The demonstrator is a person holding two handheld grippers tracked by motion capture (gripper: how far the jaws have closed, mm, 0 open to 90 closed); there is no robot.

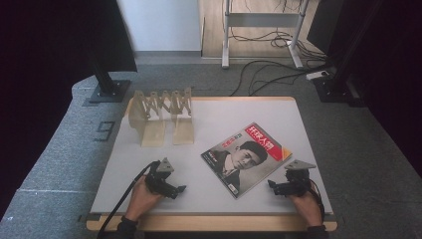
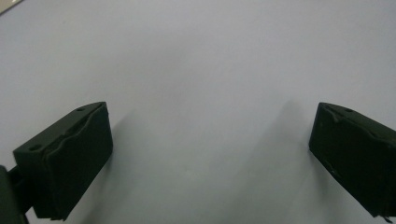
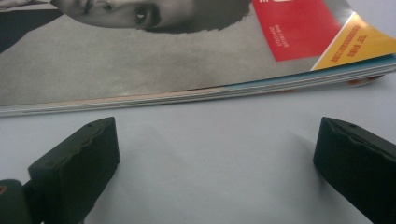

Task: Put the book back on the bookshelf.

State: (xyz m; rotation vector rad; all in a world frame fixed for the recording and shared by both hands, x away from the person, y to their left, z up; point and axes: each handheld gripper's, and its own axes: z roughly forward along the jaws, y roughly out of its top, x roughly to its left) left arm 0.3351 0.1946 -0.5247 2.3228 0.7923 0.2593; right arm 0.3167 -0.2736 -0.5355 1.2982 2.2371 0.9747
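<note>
Flat on the white table top point(image 1: 149, 164), right of centre and turned at an angle, a glossy magazine with a red title and a grey portrait cover point(image 1: 246, 158) is seen. Just beside its near right edge the right gripper point(image 1: 274, 187) is held, jaws wide apart with nothing between them. Well left, the left gripper point(image 1: 178, 190) is likewise spread over bare surface. At the far left a beige folding accordion rack point(image 1: 161, 115) is placed.

A large "9" point(image 1: 104, 130) was marked on the floor at the left of the frame. The magazine point(image 1: 246, 158) carried white characters on a red masthead, too small to read.
</note>
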